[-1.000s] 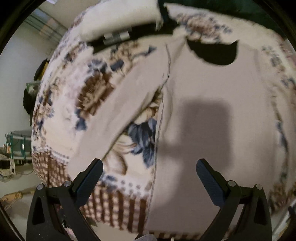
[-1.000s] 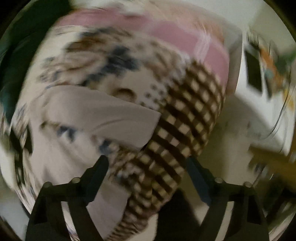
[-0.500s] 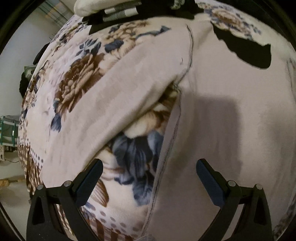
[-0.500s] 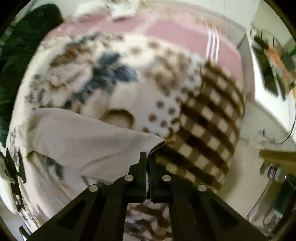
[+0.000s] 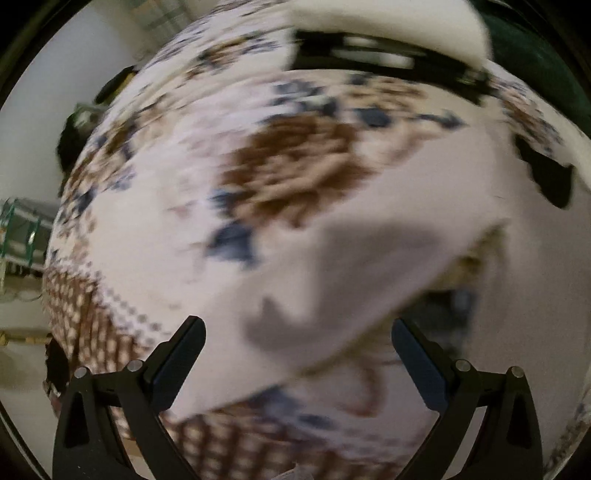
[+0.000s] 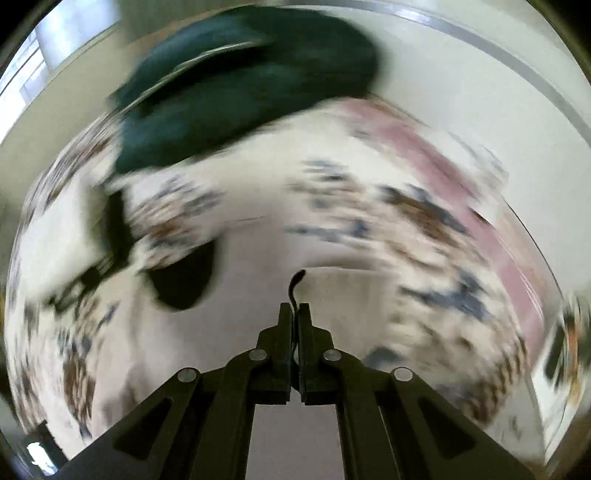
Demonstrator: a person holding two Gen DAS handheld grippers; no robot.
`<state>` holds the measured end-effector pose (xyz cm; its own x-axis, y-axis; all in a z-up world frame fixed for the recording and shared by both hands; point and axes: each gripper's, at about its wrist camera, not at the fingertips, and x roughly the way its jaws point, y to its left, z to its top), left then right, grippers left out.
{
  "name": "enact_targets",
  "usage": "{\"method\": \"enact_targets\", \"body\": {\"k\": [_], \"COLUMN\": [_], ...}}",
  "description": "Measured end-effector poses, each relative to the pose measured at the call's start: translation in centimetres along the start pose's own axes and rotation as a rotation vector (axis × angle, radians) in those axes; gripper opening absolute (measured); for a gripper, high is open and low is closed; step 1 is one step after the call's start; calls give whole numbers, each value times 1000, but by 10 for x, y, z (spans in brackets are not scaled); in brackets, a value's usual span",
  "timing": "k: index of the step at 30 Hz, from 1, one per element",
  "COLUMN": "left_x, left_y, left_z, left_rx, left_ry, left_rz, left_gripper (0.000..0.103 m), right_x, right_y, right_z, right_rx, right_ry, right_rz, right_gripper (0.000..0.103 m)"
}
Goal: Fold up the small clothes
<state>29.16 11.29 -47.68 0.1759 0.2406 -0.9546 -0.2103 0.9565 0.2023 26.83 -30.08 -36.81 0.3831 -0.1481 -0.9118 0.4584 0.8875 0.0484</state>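
Two black tongs frame the left wrist view: the left tongs (image 5: 297,354) stand wide apart with nothing between their flat dark pads. Ahead of them lies the garment (image 5: 388,266), a pale beige top of soft, matte knit, spread on a bed. One long sleeve runs down toward the tongs, its cuff end just in front of them, with a grey shadow across it. A dark, curved neckline opening (image 5: 550,181) shows at the right edge. Under the garment is a fleecy blanket (image 5: 295,162) printed with large brown and blue flowers and a brown checked border along its lower edge. A cream pillow (image 5: 388,26) with a black band beneath it sits at the far end, cut off by the lens rim. The whole view is smeared by motion blur, so seams and stitching cannot be made out, and no writing is readable.

In the right wrist view, the right tongs (image 6: 294,314) are pressed together on a thin edge of the garment, whose pale fabric drapes away below and in front of them; a dark thread-like curl (image 6: 295,284) rises from between the tips. The neckline opening appears to the left. A dark green bundle of cloth (image 6: 240,85) lies at the far end of the blanket, beside a pink striped sheet (image 6: 461,166). Blur hides finer detail.
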Motion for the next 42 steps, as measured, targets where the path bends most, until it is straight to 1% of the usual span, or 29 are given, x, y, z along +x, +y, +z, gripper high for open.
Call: {"method": "enact_targets", "body": {"k": [2,3,5,7,8,11,14,16,18,20,22,25,27,30,34,37,38,39,40,41,42], "left_x": [9,13,21,26,30,39,40,36,33,31,30,29,29,27,29,30,28,26,24,21,20], "left_y": [29,41,63,80,90,107,118,124,128,128,127,126,126,127,131,136,140,145,150,157,163], "left_z": [-5,-6,-11,-17,-20,-27,-30,-31,-33,-35,-36,-38,-39,-42,-51,-62,-67,-74,-81,-92,-100], "left_rx": [-33,-45,-67,-87,-102,-128,-150,-159,-165,-157,-136,-125,-129,-135,-145,-167,-183,-211,-241,-291,-332], "left_ry": [6,9,13,19,24,46,50,46,48,46,43,46,47,46,58,73,79,84,87,95,108], "left_rz": [17,29,45,57,57,57,49,41,31,26,30,26,25,27,26,19,14,4,-5,-22,-39], "left_gripper": [103,103,103,103,103,103,103,103,103,103,103,103,103,103,103,103,103,103,103,103,103], "right_x": [24,34,64,92,103,127,132,121,94,64,39,16,7,2,2,9,14,18,22,22,18], "right_y": [70,104,159,200,214,251,266,266,257,245,229,208,196,181,174,174,173,172,169,165,160], "right_z": [-8,-14,-34,-54,-63,-92,-108,-117,-125,-151,-171,-208,-237,-276,-323,-343,-347,-348,-344,-336,-327], "right_rx": [-106,-160,-245,-297,-321,-387,-427,-468,-546,-660,-782,-922,-1012,-1065,-1119,-1146,-1146,-1126,-1078,-1017,-955], "right_ry": [34,52,96,152,174,198,209,208,213,230,262,315,331,389,433,436,466,518,582,617,624], "right_rz": [29,26,23,15,10,-16,-28,-17,3,17,15,3,-13,-6,-8,-23,-23,-10,23,65,102], "right_gripper": [2,2,2,2,2,2,2,2,2,2,2,2,2,2,2,4,7,11,26,46,52]}}
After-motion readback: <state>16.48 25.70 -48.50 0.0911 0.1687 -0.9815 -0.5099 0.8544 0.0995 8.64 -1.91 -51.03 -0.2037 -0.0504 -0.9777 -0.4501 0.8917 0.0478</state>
